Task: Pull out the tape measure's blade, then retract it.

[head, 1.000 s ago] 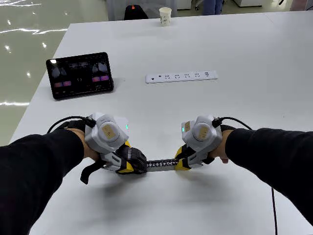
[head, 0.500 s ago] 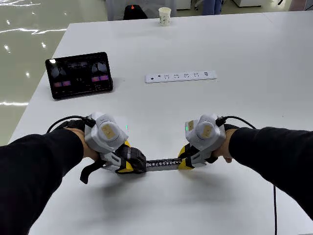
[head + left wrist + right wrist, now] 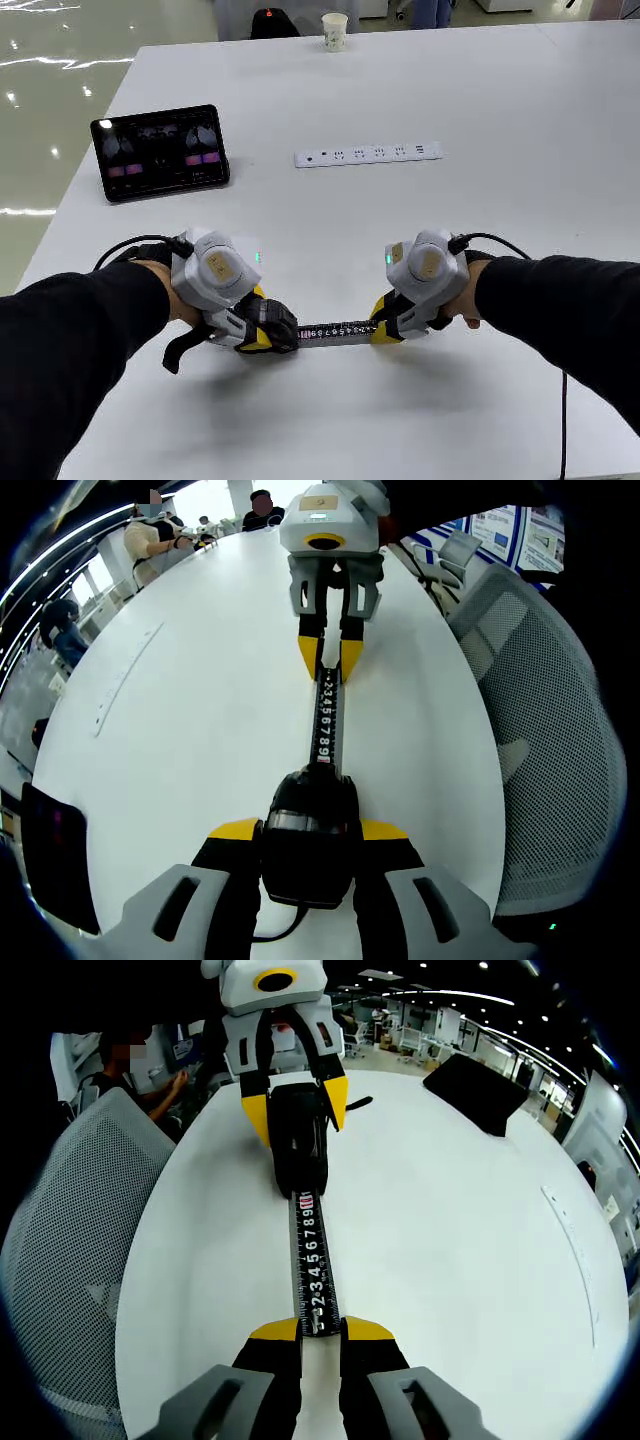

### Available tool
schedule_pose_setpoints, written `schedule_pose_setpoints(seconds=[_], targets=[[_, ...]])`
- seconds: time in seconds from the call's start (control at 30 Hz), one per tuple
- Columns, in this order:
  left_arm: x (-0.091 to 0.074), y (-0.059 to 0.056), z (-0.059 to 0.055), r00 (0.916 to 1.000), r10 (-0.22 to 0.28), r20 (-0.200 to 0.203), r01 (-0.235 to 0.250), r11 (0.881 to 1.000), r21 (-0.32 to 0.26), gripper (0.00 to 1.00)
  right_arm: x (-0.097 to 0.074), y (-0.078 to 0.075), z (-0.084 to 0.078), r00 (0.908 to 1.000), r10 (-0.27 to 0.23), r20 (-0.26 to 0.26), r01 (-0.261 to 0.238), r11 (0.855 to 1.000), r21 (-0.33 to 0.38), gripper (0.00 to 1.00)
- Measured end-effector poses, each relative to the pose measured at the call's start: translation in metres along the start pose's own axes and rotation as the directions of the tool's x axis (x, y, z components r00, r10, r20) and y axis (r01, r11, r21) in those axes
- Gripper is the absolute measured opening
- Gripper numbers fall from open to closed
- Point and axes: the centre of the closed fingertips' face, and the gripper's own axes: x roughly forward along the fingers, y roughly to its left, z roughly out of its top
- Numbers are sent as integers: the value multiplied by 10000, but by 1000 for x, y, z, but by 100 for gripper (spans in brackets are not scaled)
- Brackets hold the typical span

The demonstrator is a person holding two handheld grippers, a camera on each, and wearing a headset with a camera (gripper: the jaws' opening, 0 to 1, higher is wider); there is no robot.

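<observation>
Left tongs pinch the black case from both sides, their yellow tips pressed against it. Right tongs are pressed together on the tip of the blade, which runs straight and flat between the two, with a short numbered length showing. Case and blade lie low over the white tabletop, close to the edge on the person's side and nearer its left edge than its right.

A mesh chair stands just off that near edge. Beyond the blade, the surface is bare for a wide stretch, and it is bare to the right of the right tongs as well. A tablet sits well apart at the far left, near the left edge. A white power strip lies well apart past the middle, roughly parallel to the blade. A paper cup stands at the far edge. A black cable hangs under the right sleeve, over the near right of the tabletop. Nothing lies along the blade's line on either side.
</observation>
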Motion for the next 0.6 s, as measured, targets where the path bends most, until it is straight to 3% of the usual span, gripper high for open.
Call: schedule_pose_setpoints(seconds=[0.6], targets=[[1,0,0,10000,19,4,-19,10000,1,30,-9,-1,-12,10000,-59,-80,60,10000,37,10]])
